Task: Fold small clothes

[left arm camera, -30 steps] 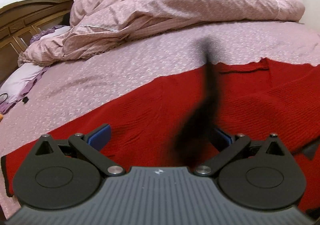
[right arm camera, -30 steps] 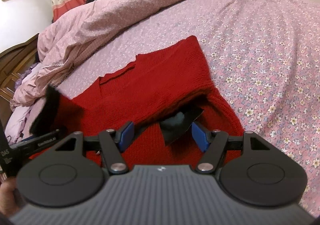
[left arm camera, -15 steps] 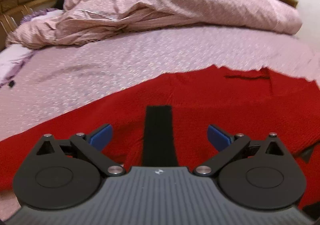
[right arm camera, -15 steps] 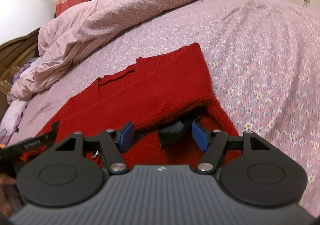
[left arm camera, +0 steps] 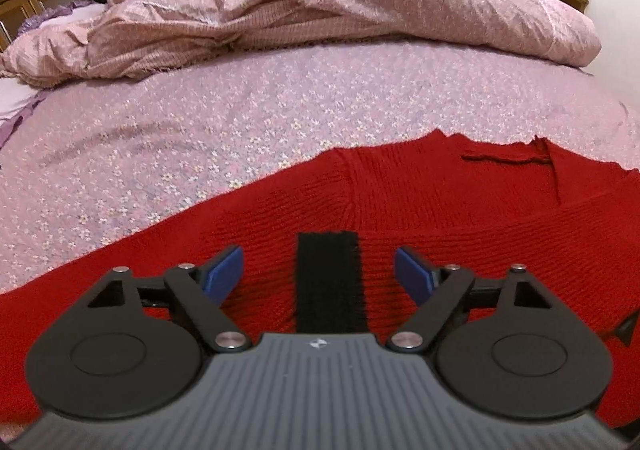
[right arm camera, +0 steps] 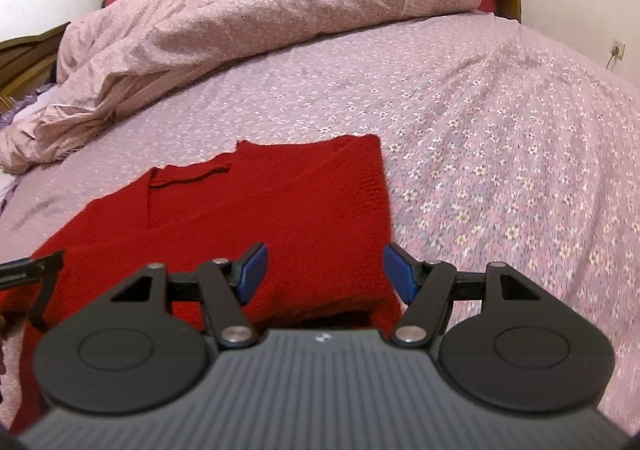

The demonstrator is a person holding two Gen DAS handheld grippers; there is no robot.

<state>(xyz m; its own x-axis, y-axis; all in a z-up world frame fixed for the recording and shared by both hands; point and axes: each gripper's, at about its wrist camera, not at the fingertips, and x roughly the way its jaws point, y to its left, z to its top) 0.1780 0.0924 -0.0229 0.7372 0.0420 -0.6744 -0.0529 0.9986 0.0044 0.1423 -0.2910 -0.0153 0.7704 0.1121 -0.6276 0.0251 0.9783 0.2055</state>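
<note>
Lilac flowered bedsheet (right arm camera: 500,137) carries the red knitted sweater (right arm camera: 280,209), lying flat toward 6 o'clock. Both the left gripper (left arm camera: 319,270) and right gripper (right arm camera: 323,270) hover over it, blue pads spread, gripping nothing.

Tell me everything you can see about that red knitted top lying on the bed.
The red knitted sweater is a ribbed, chunky-looking knit with a V-shaped neckline at its far edge. It lies flat on the pink floral bedsheet, with its right side folded inward, leaving a straight edge. Both hand-held grippers, left and right, hover open over its near part, holding nothing. A black strap hangs in front of it in the left view.
</note>
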